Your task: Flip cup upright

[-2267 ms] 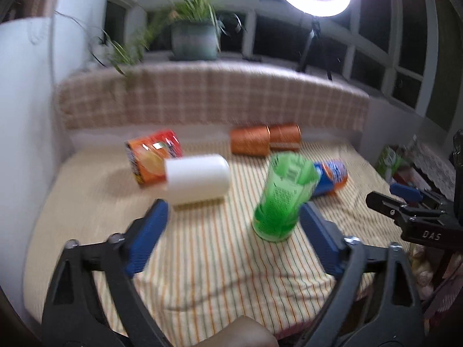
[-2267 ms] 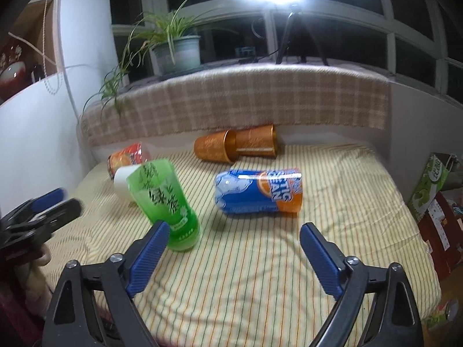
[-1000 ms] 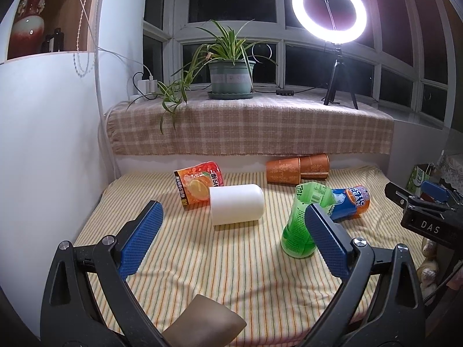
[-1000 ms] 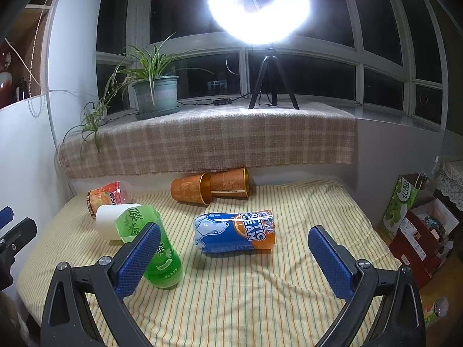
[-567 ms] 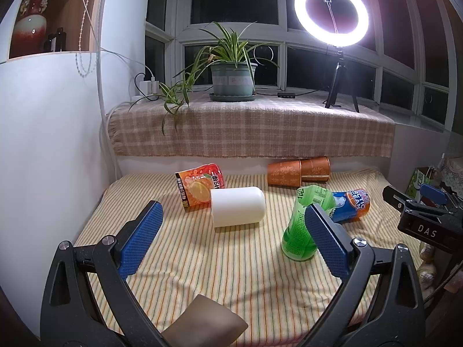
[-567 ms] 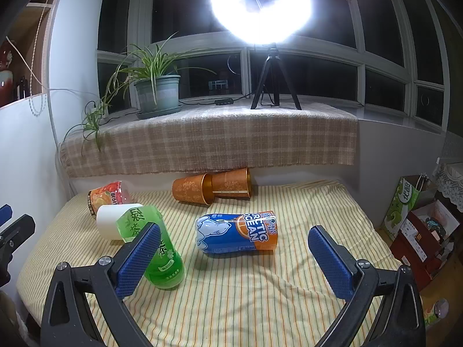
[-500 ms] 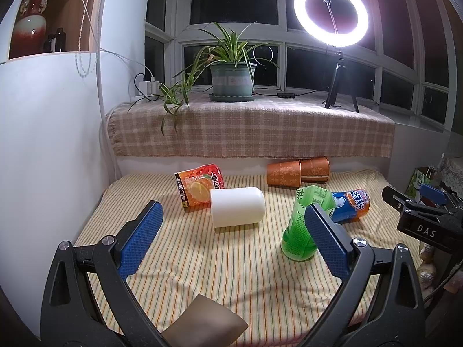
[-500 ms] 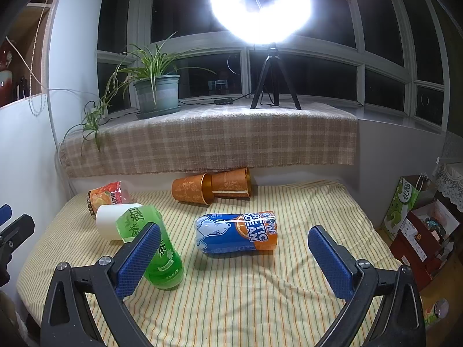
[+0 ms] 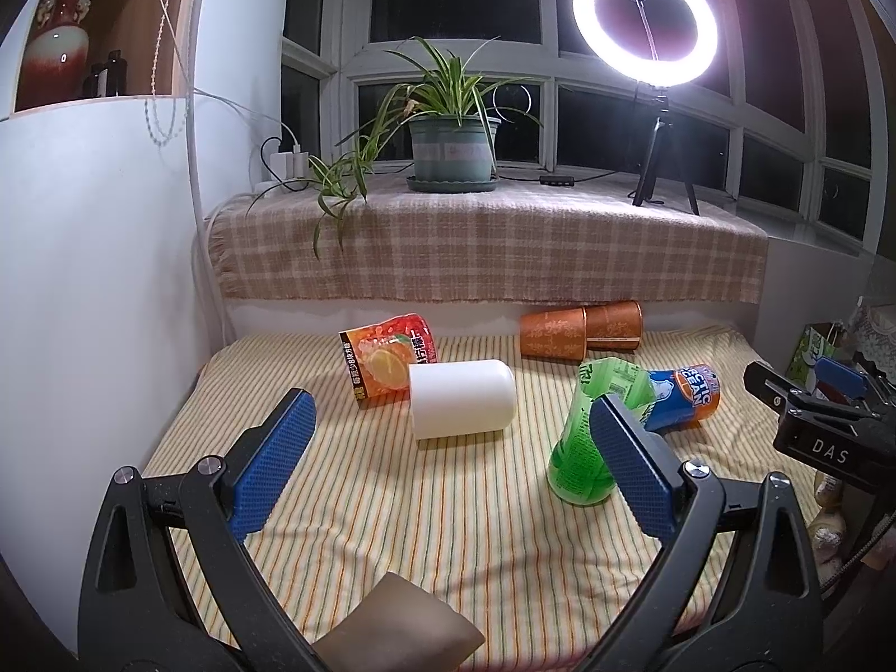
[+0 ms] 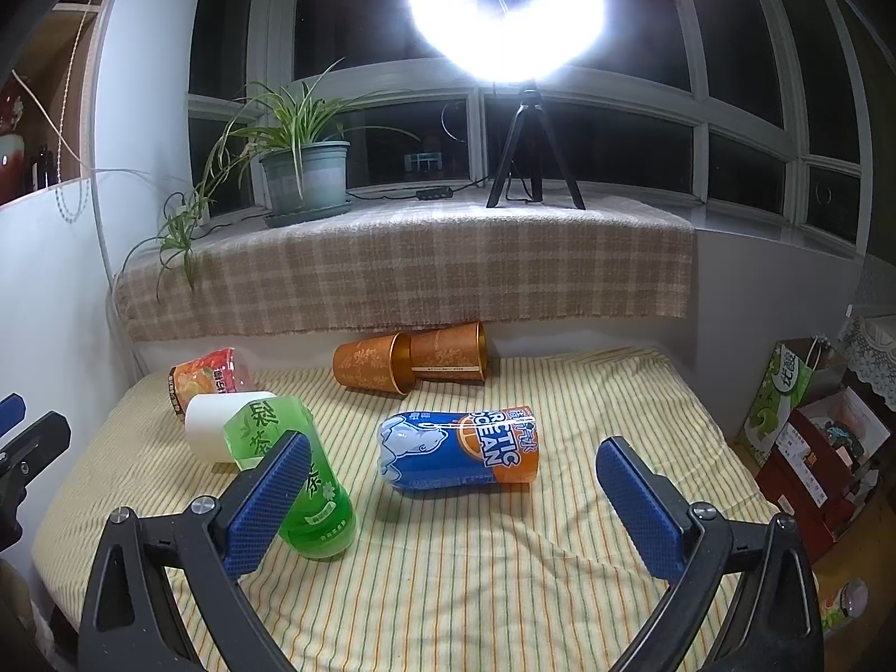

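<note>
Green cup stands on striped cloth, base down, leaning, mouth up; blue-orange cup lies on side just behind. White cup on side, touching orange fruit-print cup. 2 copper cups nested on side near back. Left hand-held gripper wide open, empty. Right hand-held gripper wide open, empty, held back from cups.
</note>
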Motion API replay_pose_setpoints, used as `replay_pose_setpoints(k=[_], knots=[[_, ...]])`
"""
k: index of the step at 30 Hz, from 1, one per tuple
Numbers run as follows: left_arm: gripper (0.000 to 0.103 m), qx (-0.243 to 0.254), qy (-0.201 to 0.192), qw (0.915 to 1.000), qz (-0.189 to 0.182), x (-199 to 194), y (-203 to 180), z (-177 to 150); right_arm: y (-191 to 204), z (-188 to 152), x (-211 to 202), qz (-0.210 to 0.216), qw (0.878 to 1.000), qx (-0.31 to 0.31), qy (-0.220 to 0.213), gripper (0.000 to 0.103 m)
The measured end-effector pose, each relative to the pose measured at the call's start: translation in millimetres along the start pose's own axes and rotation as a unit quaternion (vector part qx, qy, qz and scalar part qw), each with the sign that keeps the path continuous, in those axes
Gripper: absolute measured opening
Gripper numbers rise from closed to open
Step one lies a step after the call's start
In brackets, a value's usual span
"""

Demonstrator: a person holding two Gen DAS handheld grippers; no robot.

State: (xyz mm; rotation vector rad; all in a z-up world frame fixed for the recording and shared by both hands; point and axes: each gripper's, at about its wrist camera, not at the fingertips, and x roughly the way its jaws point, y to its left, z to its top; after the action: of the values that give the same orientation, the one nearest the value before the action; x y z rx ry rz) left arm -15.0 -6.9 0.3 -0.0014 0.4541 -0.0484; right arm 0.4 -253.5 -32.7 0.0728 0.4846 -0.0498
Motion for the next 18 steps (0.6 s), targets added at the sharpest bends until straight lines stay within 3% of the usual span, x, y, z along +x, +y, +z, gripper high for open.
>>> replay_pose_setpoints(k=[18], knots=[[0.1,-0.006,-0.003,0.9999,0.01,6.4,5.0,-4.4,2.9,-3.8,6.9,0.007,1.0,-0.003,0.011,0.103]])
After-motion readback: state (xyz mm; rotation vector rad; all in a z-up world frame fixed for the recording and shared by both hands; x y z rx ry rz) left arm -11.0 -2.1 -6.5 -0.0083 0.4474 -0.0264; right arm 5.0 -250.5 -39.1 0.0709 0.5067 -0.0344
